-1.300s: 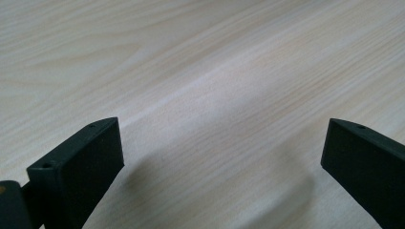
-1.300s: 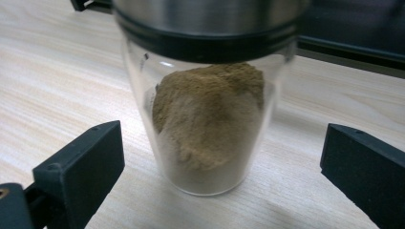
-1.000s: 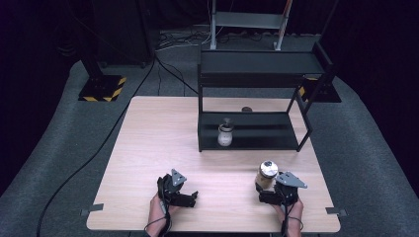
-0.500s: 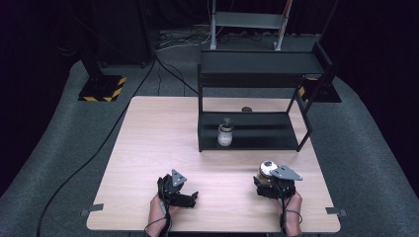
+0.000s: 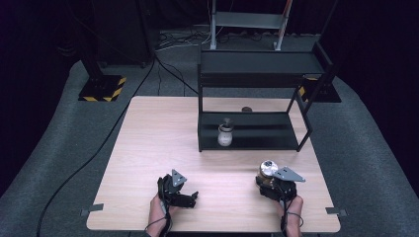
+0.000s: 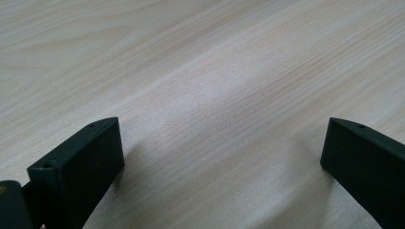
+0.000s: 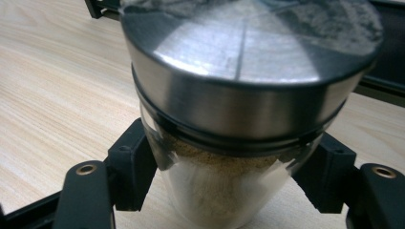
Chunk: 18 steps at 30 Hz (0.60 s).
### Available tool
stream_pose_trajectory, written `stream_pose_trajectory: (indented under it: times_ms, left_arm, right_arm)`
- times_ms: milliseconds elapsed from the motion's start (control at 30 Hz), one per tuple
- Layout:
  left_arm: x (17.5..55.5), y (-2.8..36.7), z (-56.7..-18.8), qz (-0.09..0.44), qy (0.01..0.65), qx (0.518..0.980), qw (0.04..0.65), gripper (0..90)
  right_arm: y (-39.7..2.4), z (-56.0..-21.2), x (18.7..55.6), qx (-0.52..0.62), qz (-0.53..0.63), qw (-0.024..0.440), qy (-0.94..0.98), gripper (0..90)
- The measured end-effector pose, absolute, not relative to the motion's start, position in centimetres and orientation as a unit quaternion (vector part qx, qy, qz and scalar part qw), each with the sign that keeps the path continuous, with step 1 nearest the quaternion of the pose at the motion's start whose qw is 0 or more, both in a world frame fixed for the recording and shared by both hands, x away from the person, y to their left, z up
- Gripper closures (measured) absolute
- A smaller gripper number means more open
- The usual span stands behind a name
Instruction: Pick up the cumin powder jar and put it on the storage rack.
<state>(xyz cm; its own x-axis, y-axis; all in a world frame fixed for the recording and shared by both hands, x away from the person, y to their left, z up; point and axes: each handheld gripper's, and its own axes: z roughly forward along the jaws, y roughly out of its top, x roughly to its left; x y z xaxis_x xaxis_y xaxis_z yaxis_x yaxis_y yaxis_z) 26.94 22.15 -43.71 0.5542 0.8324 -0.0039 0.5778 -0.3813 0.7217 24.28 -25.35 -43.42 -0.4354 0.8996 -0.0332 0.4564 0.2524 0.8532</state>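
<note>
In the right gripper view the black fingers [image 7: 131, 164] have just been closing and now press on both sides of a glass jar [image 7: 224, 186] with a steel lid [image 7: 248, 71]; the jar stands upright on the tabletop [image 7: 52, 90], half full of tan powder. In the high view the right gripper [image 5: 271, 181] and the jar [image 5: 267, 170] sit at the lower right of the frame, near the front edge of the tabletop [image 5: 163, 128], the jar on the far side of the hand. At lower centre-left the left gripper [image 5: 185, 195] rests low over bare wood, its fingers [image 6: 79, 167] wide apart with nothing between them. Beyond the jar, in the middle of the frame, a black two-level shelf [image 5: 257, 61] stands on the tabletop; a small white bottle [image 5: 225, 135] sits at the left of its lower level, and a small dark round thing [image 5: 246, 109] lies behind it, too small to tell. The wood between jar and shelf is bare. Cables [image 5: 113, 133] run over the grey floor at left.
</note>
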Motion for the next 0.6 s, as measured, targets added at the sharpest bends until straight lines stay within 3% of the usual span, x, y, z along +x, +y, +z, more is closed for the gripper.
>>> stream_pose_trajectory:
  times_ms: [600]
  left_arm:
    - [26.8, 22.1, -43.7, 0.188, 0.433, 0.811, 0.346, 0.3]
  right_arm:
    - [-25.8, -41.8, 24.4, 0.452, 0.413, 0.273, 0.743, 30.2]
